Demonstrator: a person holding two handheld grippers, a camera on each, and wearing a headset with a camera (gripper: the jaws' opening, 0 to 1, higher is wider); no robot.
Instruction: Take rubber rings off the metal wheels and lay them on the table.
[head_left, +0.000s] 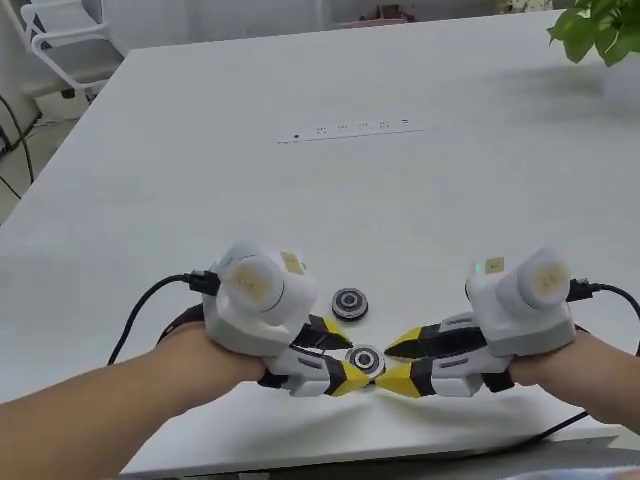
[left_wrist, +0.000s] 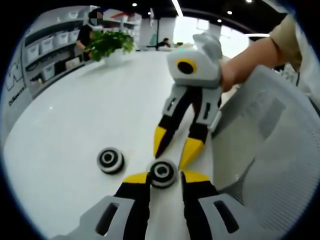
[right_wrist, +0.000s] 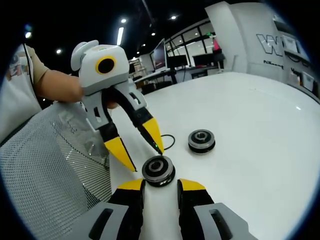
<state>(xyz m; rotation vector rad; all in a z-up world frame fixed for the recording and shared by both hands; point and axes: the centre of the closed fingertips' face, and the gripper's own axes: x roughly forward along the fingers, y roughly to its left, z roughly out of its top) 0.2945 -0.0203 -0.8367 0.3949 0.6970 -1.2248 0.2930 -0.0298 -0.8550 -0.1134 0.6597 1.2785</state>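
Observation:
Two small metal wheels with black rubber rings lie on the white table (head_left: 300, 200) near its front edge. The nearer wheel (head_left: 364, 360) sits between both grippers' tips. My left gripper (head_left: 345, 355) comes at it from the left, open, its yellow tips either side of the wheel (left_wrist: 163, 173). From the right, my right gripper (head_left: 397, 362) faces it, open as well, the wheel (right_wrist: 158, 170) just beyond its tips. The second wheel (head_left: 349, 303) lies apart, a little farther in; it is also in the gripper views (left_wrist: 110, 160) (right_wrist: 201, 140).
A potted plant (head_left: 600, 30) stands at the table's far right corner. A white chair (head_left: 60, 40) is past the far left edge. A grey mesh chair back (left_wrist: 270, 150) is close behind the front edge. Black cables (head_left: 150, 305) trail from the grippers.

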